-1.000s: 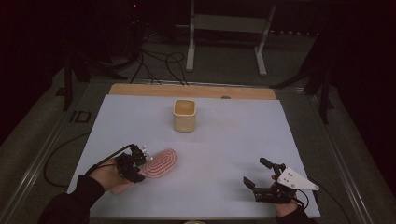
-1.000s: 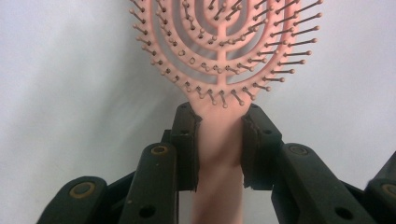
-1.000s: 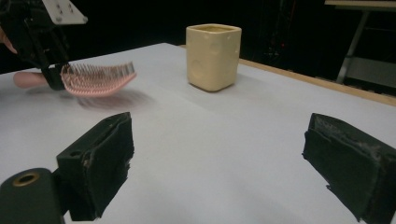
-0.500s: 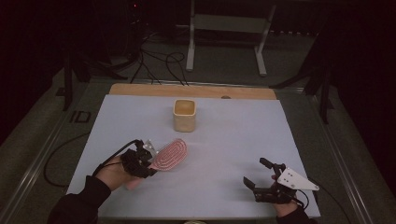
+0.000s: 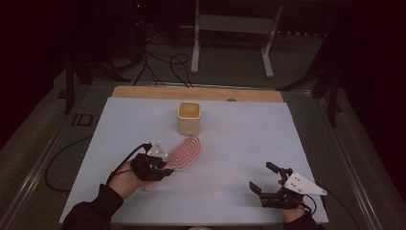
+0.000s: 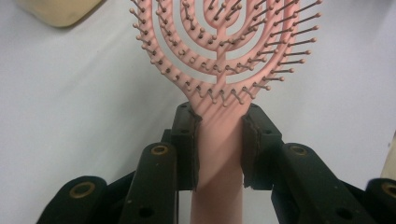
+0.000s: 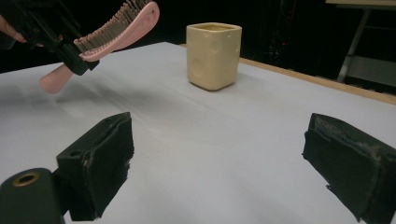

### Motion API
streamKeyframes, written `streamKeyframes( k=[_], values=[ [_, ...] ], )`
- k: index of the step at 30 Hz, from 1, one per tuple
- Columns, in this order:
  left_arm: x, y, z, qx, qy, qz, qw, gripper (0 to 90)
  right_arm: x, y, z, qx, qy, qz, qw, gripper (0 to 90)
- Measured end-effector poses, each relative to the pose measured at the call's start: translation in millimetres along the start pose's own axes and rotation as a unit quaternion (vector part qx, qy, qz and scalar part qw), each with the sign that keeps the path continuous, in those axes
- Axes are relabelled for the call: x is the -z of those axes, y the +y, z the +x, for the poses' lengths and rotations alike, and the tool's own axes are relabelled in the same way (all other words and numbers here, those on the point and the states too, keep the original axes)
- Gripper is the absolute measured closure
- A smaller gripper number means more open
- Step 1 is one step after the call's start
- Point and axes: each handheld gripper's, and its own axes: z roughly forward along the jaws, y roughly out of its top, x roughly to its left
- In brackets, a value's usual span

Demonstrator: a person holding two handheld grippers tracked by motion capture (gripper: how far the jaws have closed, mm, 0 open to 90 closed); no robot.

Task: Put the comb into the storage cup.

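Left tongs: my left gripper (image 5: 165, 165) sits lower left of the high view, its jaws clamped on the handle of the pink hairbrush (image 5: 186, 150); in the left gripper view both pads press the handle (image 6: 218, 154) from either side, just below the head.
Brush: its oval head points up and right in the high view, towards the cup, bristles facing up; in the right gripper view it hangs in the upper left of the frame (image 7: 116, 28), clear of the table.
Cup: the cream square cup (image 5: 189, 117) stands upright at the centre of the high view, just above the brush head, not touching it.
Right tongs: my right gripper (image 5: 265, 179) rests lower right on the white table (image 5: 239, 139), jaws spread wide, nothing between them.
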Motion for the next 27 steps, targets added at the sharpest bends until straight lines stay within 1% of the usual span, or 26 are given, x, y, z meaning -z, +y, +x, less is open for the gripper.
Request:
streamKeyframes(
  k=[2, 3, 4, 5, 6, 7, 8, 9, 11, 12, 13, 14, 16, 17, 18, 19, 21, 22, 23, 24, 25, 26, 27],
  values=[
    [-0.7, 0.6, -1.9, 0.001, 0.003, -0.009, 1.0, 71.1, -0.1, 0.2, -0.1, 0.001, 0.0, -0.001, 1.0, 8.4],
    [-1.0, 0.8, -4.1, -0.002, 0.009, -0.019, 0.9998, 71.1, -0.2, 0.1, 0.0, -0.001, 0.0, -0.001, 1.0, 8.4],
    [-1.2, 1.1, -5.5, 0.001, 0.014, -0.023, 0.9996, 71.1, -0.3, -0.3, -0.1, -0.001, 0.0, 0.001, 1.0, 8.3],
    [-1.4, 1.2, -6.0, 0.003, 0.013, -0.026, 0.9996, 71.1, -0.3, -0.2, 0.1, -0.001, 0.0, 0.002, 1.0, 8.4],
    [-1.4, 0.7, -6.8, 0.002, 0.012, -0.036, 0.9993, 71.1, -0.3, -0.1, 0.2, 0.0, 0.0, 0.001, 1.0, 8.3],
    [-1.0, 0.4, -7.4, 0.007, 0.017, -0.043, 0.9989, 71.1, -0.3, 0.0, 0.1, -0.001, 0.0, 0.0, 1.0, 8.4],
    [-1.0, 0.1, -7.5, 0.01, 0.014, -0.048, 0.9987, 71.1, -0.4, -0.3, -0.3, -0.002, 0.0, 0.0, 1.0, 8.4],
    [-0.8, -0.5, -7.8, 0.007, 0.014, -0.053, 0.9985, 71.1, -0.6, -0.6, -0.5, -0.004, 0.001, 0.001, 1.0, 8.3],
    [-1.2, -1.4, -8.9, 0.011, 0.021, -0.065, 0.9976, 71.1, -0.8, -0.6, -0.4, -0.004, 0.001, 0.002, 1.0, 8.3],
    [-1.2, -1.8, -9.0, 0.01, 0.02, -0.069, 0.9973, 71.1, -0.9, -0.6, -0.4, -0.003, 0.001, 0.001, 1.0, 8.3],
    [-0.8, -2.7, -9.6, 0.009, 0.026, -0.077, 0.9966, 71.1, -0.9, -0.5, -0.4, -0.004, 0.001, 0.002, 1.0, 8.3],
    [-0.9, -3.0, -9.7, 0.014, 0.026, -0.082, 0.9962, 71.1, -1.2, -0.7, -0.8, -0.005, 0.003, 0.003, 1.0, 8.3],
    [-0.7, -3.6, -9.2, 0.016, 0.024, -0.086, 0.9959, 71.1, -1.2, -0.8, -0.8, -0.005, 0.003, 0.004, 1.0, 8.3],
    [-0.1, -5.3, -9.9, 0.018, 0.031, -0.1, 0.9943, 71.1, -1.3, -0.8, -0.7, -0.005, 0.003, 0.004, 1.0, 8.4],
    [0.3, -6.0, -10.0, 0.021, 0.03, -0.106, 0.9937, 71.1, -1.2, -0.5, -0.6, -0.004, 0.002, 0.004, 1.0, 8.3],
    [0.6, -7.1, -10.9, 0.023, 0.037, -0.115, 0.9924, 71.1, -1.6, -0.6, -0.7, -0.005, 0.002, 0.003, 1.0, 8.4],
    [1.1, -8.7, -9.9, 0.034, 0.031, -0.126, 0.991, 71.1, -1.9, -1.0, -0.9, -0.006, 0.001, 0.006, 1.0, 8.3],
    [1.1, -8.7, -9.9, 0.034, 0.031, -0.126, 0.991, 71.1, -1.9, -1.0, -0.9, -0.006, 0.001, 0.006, 1.0, 8.3],
    [1.0, -10.9, -9.9, 0.039, 0.036, -0.137, 0.9892, 71.1, -2.1, -1.0, -0.9, -0.006, 0.002, 0.006, 1.0, 8.3],
    [0.9, -11.9, -9.6, 0.041, 0.035, -0.14, 0.9886, 71.1, -2.4, -0.8, -0.6, -0.005, 0.002, 0.006, 1.0, 8.3],
    [0.6, -13.1, -10.2, 0.044, 0.043, -0.148, 0.9871, 71.1, -2.8, -0.8, -0.7, -0.005, 0.001, 0.005, 1.0, 8.3],
    [0.8, -14.0, -10.1, 0.045, 0.043, -0.15, 0.9867, 71.0, -3.0, -0.8, -0.7, -0.006, 0.001, 0.007, 1.0, 8.3],
    [0.9, -14.8, -10.5, 0.048, 0.043, -0.156, 0.9856, 71.0, -3.3, -0.9, -0.5, -0.006, 0.002, 0.008, 1.0, 8.3]
  ],
)
